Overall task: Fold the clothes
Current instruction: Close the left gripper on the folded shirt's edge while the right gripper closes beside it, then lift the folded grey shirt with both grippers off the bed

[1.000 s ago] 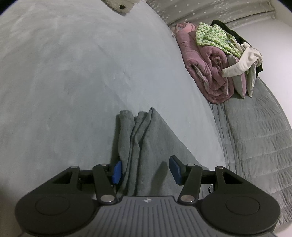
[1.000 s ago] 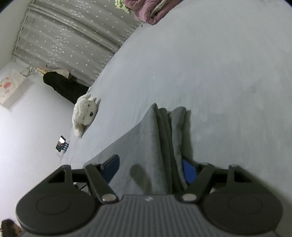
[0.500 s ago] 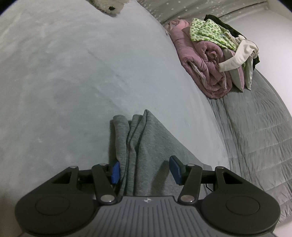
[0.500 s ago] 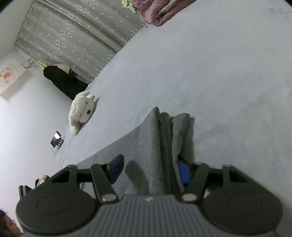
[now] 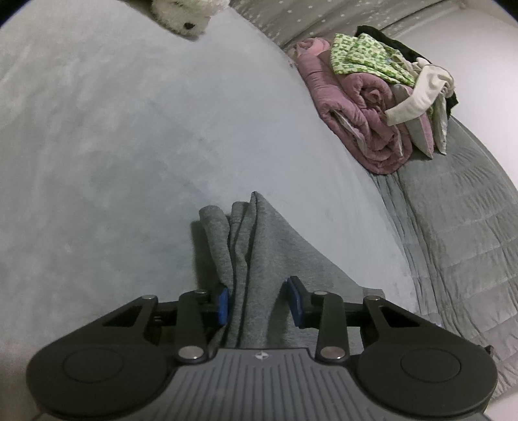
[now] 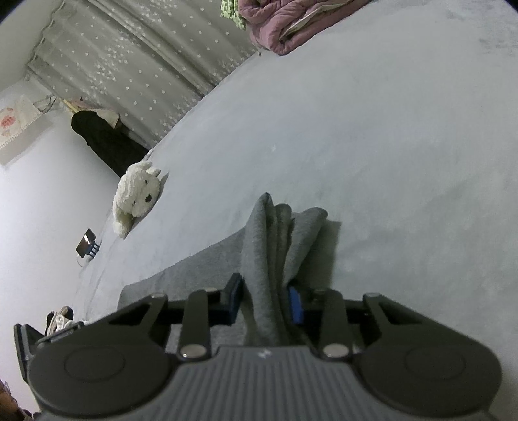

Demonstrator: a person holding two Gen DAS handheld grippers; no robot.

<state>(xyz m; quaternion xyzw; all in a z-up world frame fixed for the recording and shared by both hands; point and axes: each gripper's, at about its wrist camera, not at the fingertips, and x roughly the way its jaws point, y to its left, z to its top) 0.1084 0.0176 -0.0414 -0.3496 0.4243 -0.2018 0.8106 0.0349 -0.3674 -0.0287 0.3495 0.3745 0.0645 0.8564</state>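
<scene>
grey garment (image 5: 259,252) bunched between parted fingers of left gripper (image 5: 257,306) and right gripper (image 6: 264,302), neither clamped; could slip toward 6 o'clock, folds spilling.

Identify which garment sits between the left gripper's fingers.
The plain grey garment, between the left gripper fingers; the others lie piled on the pink quilt.

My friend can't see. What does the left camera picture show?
The left tool, its blue pads apart, reaches over a bunched grey garment on a pale grey bed. Far off sit a pink blanket under loose clothes and a white plush toy.
</scene>
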